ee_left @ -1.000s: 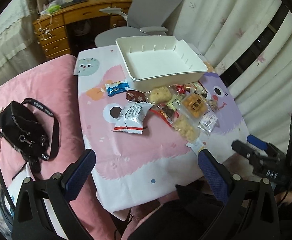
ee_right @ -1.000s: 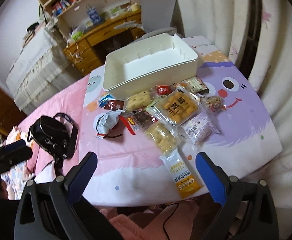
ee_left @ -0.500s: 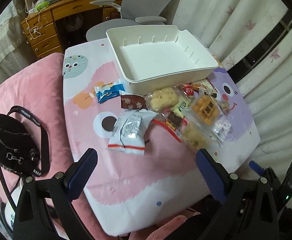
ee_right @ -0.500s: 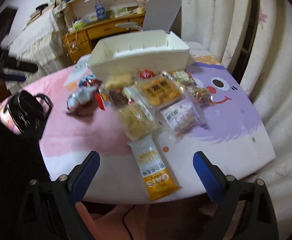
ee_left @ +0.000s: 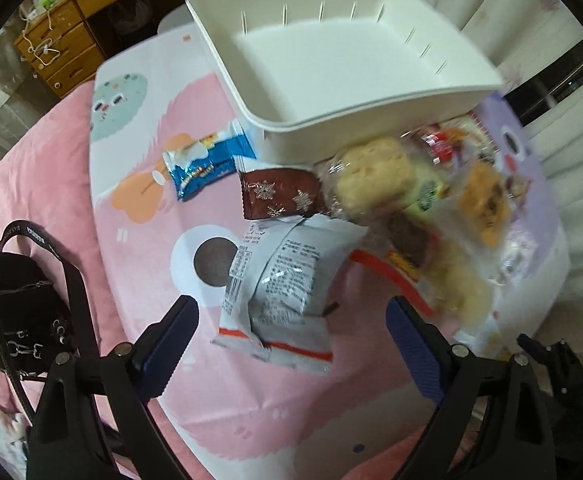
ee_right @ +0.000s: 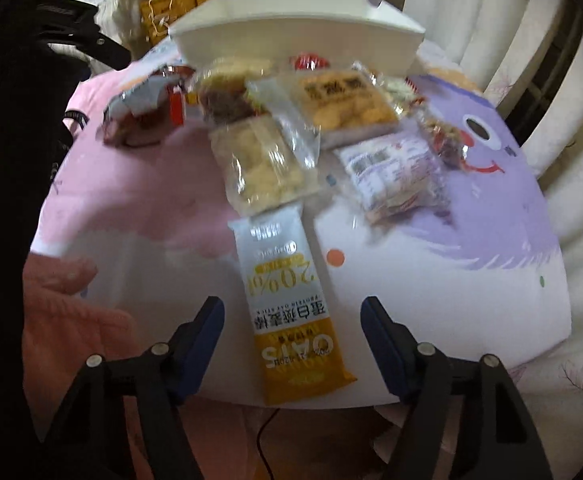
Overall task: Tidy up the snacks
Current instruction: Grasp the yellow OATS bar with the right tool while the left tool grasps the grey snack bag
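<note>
A white plastic bin [ee_left: 371, 92] stands empty at the far side of the table, also in the right wrist view [ee_right: 291, 36]. Several snack packets lie in front of it. My left gripper [ee_left: 291, 320] is open just above a white and red packet [ee_left: 287, 280]. A brown snowflake packet [ee_left: 279, 196] and a blue packet [ee_left: 207, 160] lie beyond it. My right gripper [ee_right: 291, 320] is open, its fingers on either side of a yellow and white oats bar [ee_right: 291, 300] near the table's front edge.
A black bag [ee_left: 15, 312] lies on the pink bedding left of the table. A wooden desk [ee_left: 71, 40] stands behind. Curtains [ee_right: 531, 40] hang to the right. Clear cookie packets [ee_right: 267, 164] lie mid-table.
Both grippers have moved down and forward toward the table. The left has closed in on the white and red packet, the right on the oats bar. Both stay open.
</note>
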Available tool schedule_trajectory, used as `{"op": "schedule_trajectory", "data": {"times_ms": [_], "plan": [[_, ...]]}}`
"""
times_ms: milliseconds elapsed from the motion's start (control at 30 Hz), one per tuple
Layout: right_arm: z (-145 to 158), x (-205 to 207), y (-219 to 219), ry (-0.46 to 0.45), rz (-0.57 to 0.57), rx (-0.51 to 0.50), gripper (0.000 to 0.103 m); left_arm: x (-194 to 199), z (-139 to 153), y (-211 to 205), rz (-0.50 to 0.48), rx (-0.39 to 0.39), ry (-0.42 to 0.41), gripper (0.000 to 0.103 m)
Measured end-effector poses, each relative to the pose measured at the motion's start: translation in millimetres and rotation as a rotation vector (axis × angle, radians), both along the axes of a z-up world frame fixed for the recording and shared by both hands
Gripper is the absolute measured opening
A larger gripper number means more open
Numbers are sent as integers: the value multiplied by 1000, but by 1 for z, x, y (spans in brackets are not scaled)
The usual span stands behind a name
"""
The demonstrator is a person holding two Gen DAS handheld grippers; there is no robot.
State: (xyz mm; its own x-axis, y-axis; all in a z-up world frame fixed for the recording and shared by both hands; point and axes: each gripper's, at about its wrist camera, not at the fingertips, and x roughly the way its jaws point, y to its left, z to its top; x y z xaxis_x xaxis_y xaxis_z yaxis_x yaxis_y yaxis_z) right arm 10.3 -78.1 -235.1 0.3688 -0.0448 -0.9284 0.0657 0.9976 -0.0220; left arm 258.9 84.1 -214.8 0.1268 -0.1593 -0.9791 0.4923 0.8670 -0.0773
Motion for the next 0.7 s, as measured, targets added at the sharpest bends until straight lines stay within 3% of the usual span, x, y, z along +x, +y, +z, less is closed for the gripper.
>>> {"op": "schedule_trajectory", "data": {"times_ms": [400,467,533,700], "plan": [[-19,18,-13,114,-3,32,50,30,-54,-14,-16,104,53,92],[-20,22,-13,119,10,20,48,34,-62,-13,-5,107,71,77],[-19,23,-14,120,16,17,46,36,-68,-12,6,132,71,70],[-17,27,-17,133,23,23,42,41,-73,-10,23,144,69,61]]}}
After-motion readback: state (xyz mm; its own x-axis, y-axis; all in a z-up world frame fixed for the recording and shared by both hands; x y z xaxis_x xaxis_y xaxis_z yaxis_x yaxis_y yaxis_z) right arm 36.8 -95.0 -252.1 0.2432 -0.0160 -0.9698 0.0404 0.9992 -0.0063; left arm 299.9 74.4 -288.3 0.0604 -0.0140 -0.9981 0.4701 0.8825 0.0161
